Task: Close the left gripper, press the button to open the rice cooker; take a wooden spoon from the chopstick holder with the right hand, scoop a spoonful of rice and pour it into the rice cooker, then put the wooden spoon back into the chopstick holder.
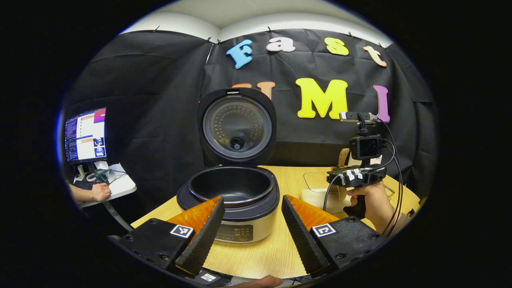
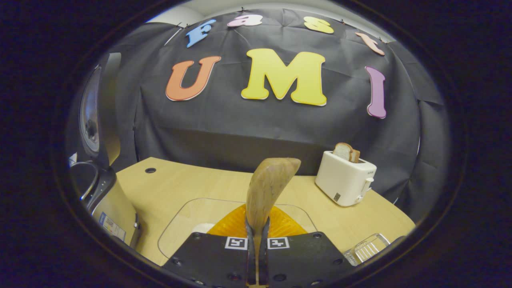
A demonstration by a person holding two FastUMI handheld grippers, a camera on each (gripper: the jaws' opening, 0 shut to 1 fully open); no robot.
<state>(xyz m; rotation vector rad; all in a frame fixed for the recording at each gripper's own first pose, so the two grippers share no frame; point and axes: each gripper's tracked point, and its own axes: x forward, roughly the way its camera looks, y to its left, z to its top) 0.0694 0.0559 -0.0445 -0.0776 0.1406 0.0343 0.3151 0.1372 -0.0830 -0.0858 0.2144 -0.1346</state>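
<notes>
In the left gripper view, my left gripper (image 1: 251, 222) hangs with its fingers spread wide and nothing between them, and the rice cooker (image 1: 234, 200) sits straight ahead at 12 o'clock on the wooden table (image 1: 276, 248). Its lid (image 1: 237, 126) stands upright and the dark inner pot (image 1: 231, 186) is exposed. Out at 3 o'clock my right hand (image 1: 370, 198) grips the handle of the right gripper (image 1: 358, 176), near a clear container (image 1: 320, 182) on the table. At 9 o'clock a monitor (image 1: 86, 134) glows above another person's hand (image 1: 98, 193) on a small side table. In the right gripper view, my right gripper (image 2: 256, 236) is clamped narrow on the wooden spoon (image 2: 266, 192), whose bowl rises toward 12 o'clock above the table. The rice cooker stands at 9 o'clock, a white toaster (image 2: 346, 182) with bread in it at 2 o'clock, and a clear ribbed holder (image 2: 366, 248) at 4 o'clock.
</notes>
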